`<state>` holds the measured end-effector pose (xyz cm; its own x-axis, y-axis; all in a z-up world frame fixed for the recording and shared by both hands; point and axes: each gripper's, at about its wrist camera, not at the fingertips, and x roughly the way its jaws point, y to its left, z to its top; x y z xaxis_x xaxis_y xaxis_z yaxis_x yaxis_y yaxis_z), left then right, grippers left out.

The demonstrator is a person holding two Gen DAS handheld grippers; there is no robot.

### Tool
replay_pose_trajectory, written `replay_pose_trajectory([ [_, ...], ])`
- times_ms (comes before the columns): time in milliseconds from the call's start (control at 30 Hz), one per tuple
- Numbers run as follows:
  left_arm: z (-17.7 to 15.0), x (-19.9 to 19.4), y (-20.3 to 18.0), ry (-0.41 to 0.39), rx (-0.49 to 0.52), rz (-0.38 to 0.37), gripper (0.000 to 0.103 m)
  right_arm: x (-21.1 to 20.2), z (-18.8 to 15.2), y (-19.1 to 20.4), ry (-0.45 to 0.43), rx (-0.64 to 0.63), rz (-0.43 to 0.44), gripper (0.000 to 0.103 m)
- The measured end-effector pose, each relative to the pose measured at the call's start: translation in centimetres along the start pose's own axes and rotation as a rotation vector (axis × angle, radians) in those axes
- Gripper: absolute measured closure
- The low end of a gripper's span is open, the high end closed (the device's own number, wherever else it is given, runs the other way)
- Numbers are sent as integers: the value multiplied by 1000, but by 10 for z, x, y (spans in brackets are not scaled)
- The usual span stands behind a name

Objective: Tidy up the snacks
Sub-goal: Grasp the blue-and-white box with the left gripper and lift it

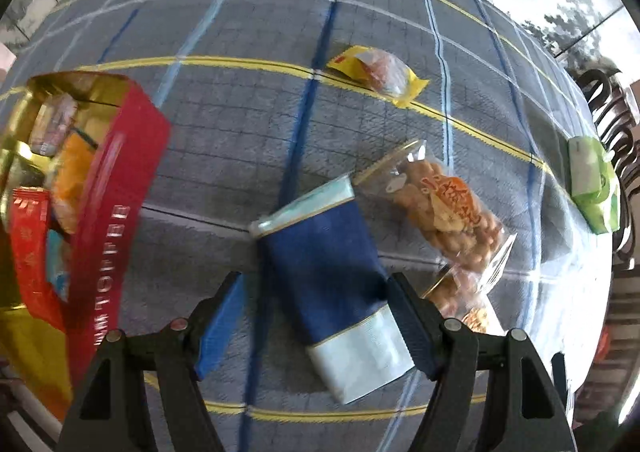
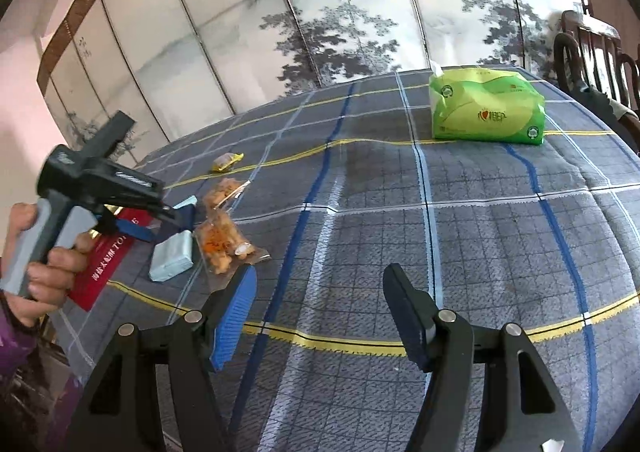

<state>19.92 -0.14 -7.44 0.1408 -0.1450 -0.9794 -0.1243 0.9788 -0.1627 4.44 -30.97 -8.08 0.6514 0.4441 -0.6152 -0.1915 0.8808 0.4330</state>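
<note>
Plaid tablecloth (image 1: 280, 112) held 3 loose snacks; red box (image 1: 116, 188) at 9 o'clock partly filled. Left gripper (image 1: 316, 316) open around blue packet (image 1: 320, 252); right gripper (image 2: 320, 312) open, empty.

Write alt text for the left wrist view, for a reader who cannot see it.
The left hand-held gripper hangs open over a blue and pale snack packet lying on a plaid tablecloth. A clear bag of fried snacks lies right of it and a yellow wrapped snack farther off. A red and gold box holding snacks stands left.
</note>
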Motion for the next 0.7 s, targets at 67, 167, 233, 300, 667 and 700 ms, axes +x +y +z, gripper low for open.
replay_pose_trajectory([
  [67,2,2,-5,-3,-7,27,29,-1,0,-1,-5,6,10,39],
  [167,2,9,-16,-14,-3,101,29,-2,1,-4,-8,21,27,39],
  [233,1,12,-26,-16,26,148,27,-3,1,-7,-14,33,33,39],
  [300,-1,14,-26,-22,-2,144,27,-4,2,-9,-15,43,39,39],
  [667,-57,-2,-28,-136,102,161,52,4,3,-3,22,12,16,28],
  [700,-65,-7,-24,-149,112,143,52,4,3,-1,29,-1,32,28],
])
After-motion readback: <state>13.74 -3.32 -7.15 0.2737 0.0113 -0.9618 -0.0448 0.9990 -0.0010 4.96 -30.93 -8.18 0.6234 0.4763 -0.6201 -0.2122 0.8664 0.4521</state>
